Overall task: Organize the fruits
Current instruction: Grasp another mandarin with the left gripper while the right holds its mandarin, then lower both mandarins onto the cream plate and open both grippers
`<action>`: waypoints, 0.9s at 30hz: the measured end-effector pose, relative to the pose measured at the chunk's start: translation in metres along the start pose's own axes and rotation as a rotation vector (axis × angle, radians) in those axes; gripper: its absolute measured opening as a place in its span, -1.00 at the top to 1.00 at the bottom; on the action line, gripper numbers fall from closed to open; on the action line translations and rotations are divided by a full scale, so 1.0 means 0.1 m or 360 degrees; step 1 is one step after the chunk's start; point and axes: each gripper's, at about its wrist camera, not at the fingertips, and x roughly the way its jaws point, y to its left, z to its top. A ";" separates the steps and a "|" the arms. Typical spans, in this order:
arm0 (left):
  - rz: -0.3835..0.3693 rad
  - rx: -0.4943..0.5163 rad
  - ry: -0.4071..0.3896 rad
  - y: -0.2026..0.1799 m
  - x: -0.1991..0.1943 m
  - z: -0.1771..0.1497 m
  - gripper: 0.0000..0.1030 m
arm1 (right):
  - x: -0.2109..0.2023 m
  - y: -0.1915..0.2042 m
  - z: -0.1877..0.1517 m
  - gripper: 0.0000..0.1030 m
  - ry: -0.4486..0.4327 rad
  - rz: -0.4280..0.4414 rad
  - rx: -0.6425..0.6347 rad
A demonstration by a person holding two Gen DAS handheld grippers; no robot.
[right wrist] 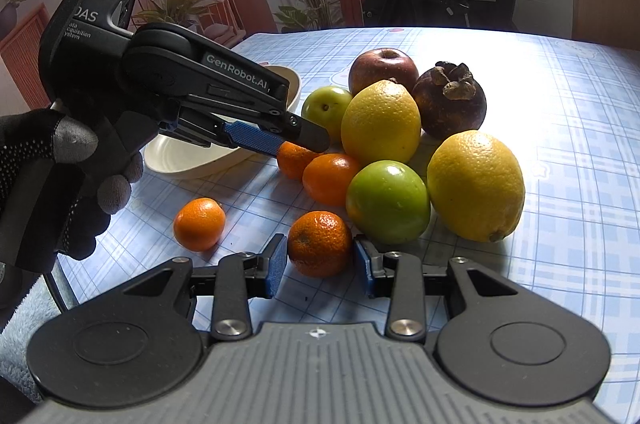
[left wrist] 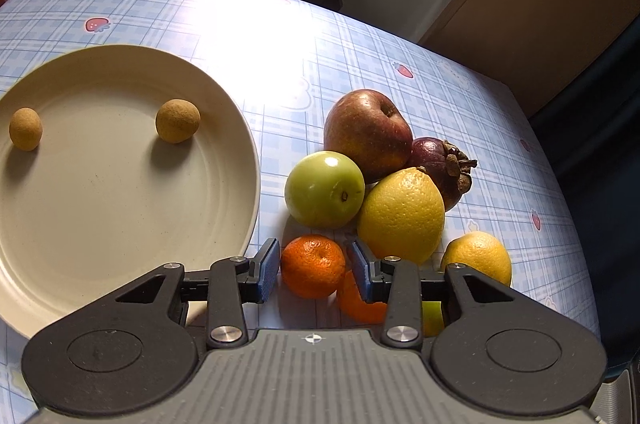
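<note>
Both tools are spread wide, each framing a small orange without gripping it. The left tool (left wrist: 314, 266) brackets a mandarin (left wrist: 313, 266) just beside the cream plate (left wrist: 120, 224), where two small brown fruits (left wrist: 177, 120) sit well apart. The right tool (right wrist: 321, 266) straddles another mandarin (right wrist: 319, 243) at the near edge of the pile. Behind it on the checked counter (right wrist: 560, 128) cluster two lemons (right wrist: 475, 185), two green fruits (right wrist: 387, 201), a red apple (right wrist: 383, 69) and a dark mangosteen (right wrist: 449, 100). One mandarin (right wrist: 199, 223) lies apart, to the left.
</note>
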 end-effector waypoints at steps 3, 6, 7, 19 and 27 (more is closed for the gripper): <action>0.0015 0.0001 -0.0011 0.00 0.00 -0.02 0.26 | 0.00 0.00 0.00 0.25 -0.0001 0.0003 0.0003; 0.0045 0.0019 -0.0020 -0.01 -0.03 -0.03 0.28 | 0.00 -0.01 0.00 0.25 -0.0001 0.0006 0.0006; 0.0060 0.0039 -0.0027 -0.03 -0.05 -0.03 0.28 | 0.00 -0.01 0.00 0.25 -0.0001 0.0006 0.0006; 0.0046 0.0106 -0.0183 0.08 -0.72 -0.04 0.28 | -0.01 -0.02 0.04 0.25 -0.0002 0.0037 0.0006; 0.0213 0.0016 -0.0330 0.66 -1.27 0.12 0.28 | 0.00 0.11 0.32 0.25 -0.0056 0.0057 -0.0118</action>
